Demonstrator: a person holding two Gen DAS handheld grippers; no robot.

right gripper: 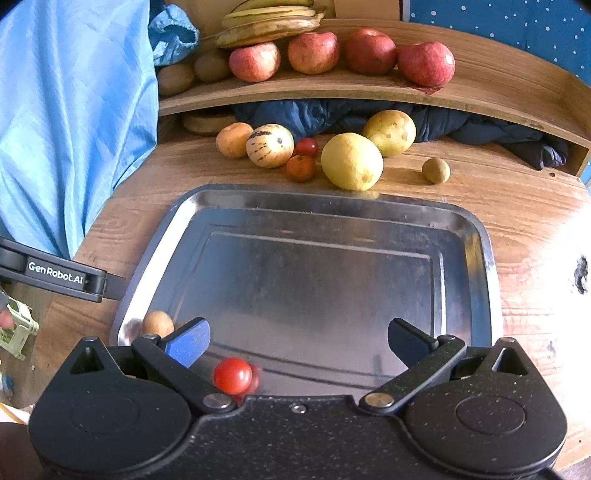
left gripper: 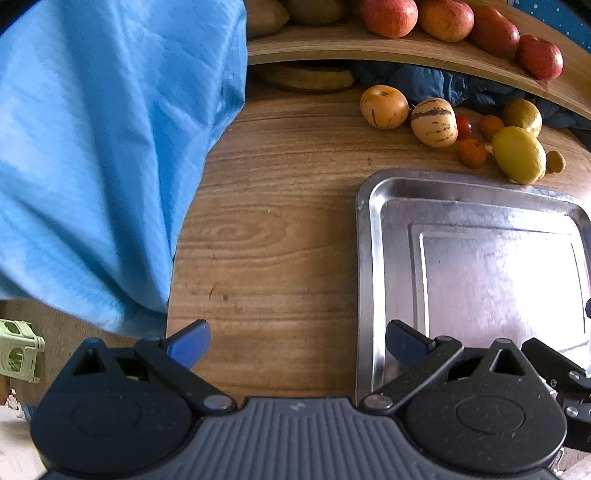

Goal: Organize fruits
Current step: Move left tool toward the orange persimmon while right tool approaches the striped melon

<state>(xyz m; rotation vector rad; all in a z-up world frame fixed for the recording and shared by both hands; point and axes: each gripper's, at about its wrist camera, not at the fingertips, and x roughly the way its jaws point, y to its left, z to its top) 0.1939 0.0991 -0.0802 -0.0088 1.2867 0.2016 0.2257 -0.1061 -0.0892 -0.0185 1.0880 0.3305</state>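
Observation:
A steel tray (right gripper: 476, 236) lies on the wooden table; it also shows in the left wrist view (left gripper: 369, 236). In the right wrist view a cherry tomato (right gripper: 232, 375) and a small brown fruit (right gripper: 157, 323) lie in the tray's near part. My right gripper (right gripper: 297, 343) is open above them, holding nothing. My left gripper (left gripper: 297, 341) is open over the table at the tray's left edge. Behind the tray lie loose fruits: a striped melon (right gripper: 269, 145), a lemon (right gripper: 351, 161), a tangerine (right gripper: 301, 168), another cherry tomato (right gripper: 306, 147).
A wooden shelf (right gripper: 480, 88) at the back carries apples (right gripper: 426, 62), bananas (right gripper: 269, 22) and kiwis (right gripper: 212, 66). Dark cloth (right gripper: 498, 129) is stuffed under it. A blue cloth (left gripper: 92, 147) hangs at the left. A small brown fruit (right gripper: 436, 170) sits alone at the right.

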